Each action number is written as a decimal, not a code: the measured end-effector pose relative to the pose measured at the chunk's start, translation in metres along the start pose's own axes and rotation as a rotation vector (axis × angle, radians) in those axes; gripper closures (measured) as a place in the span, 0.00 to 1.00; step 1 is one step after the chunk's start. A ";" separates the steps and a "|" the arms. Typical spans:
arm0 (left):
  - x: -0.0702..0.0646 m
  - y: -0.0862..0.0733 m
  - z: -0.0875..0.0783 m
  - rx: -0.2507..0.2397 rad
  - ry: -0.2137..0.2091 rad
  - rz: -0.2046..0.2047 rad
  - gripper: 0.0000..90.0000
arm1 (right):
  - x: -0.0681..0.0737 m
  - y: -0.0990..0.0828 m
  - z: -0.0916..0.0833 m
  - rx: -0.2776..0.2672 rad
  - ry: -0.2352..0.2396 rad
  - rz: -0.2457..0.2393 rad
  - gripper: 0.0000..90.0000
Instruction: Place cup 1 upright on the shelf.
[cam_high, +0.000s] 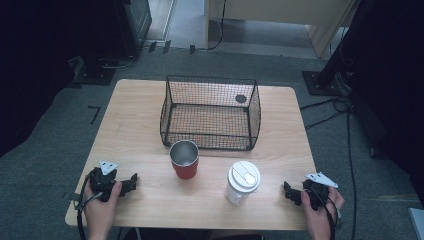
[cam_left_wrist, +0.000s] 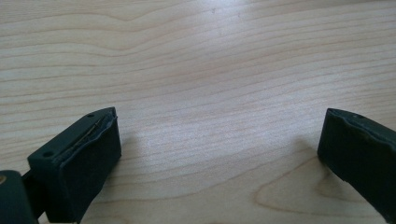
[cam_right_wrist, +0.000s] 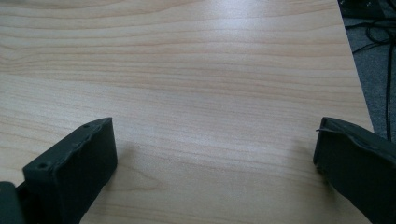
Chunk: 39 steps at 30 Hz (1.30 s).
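Observation:
A red metal tumbler (cam_high: 184, 159) stands open-topped at the table's middle front. To its right stands a clear cup with a white lid (cam_high: 242, 182). Behind both sits a black wire basket (cam_high: 210, 113), with nothing in it. My left gripper (cam_high: 131, 183) rests at the front left of the wooden table (cam_high: 140, 125), held by a hand and pointing right toward the tumbler. At the front right my right gripper (cam_high: 289, 192) points left toward the lidded cup. In the left gripper view the left gripper (cam_left_wrist: 219, 140) stands open over bare wood; in the right gripper view the right gripper (cam_right_wrist: 215, 142) does too.
Grey carpet surrounds the table, with cables (cam_high: 330, 107) on the floor to the right and dark stands at both back corners. A round dark spot (cam_high: 241, 98) shows on the table behind the basket. The table's right edge (cam_right_wrist: 357, 79) lies close to my right gripper.

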<state>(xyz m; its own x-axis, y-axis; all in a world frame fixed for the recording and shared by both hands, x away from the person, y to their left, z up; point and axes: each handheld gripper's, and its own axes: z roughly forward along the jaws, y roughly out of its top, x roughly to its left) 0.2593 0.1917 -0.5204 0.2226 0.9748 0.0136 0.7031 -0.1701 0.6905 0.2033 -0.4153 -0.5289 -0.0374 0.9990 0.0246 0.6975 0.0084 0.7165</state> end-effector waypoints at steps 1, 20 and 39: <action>0.000 0.000 0.000 0.001 0.001 0.000 0.00 | 0.000 0.000 0.000 0.000 0.000 -0.001 0.00; -0.025 0.003 -0.013 -0.008 -0.060 0.003 0.00 | 0.000 0.000 0.000 0.000 -0.001 0.003 0.00; -0.086 0.024 -0.020 -0.051 -0.228 0.073 0.00 | 0.000 0.002 0.002 0.000 -0.010 0.008 0.00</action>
<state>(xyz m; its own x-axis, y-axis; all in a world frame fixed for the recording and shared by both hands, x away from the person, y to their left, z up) 0.2430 0.1066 -0.4905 0.4223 0.9015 -0.0946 0.6458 -0.2260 0.7293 0.2059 -0.4149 -0.5289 -0.0246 0.9994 0.0240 0.6974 0.0000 0.7166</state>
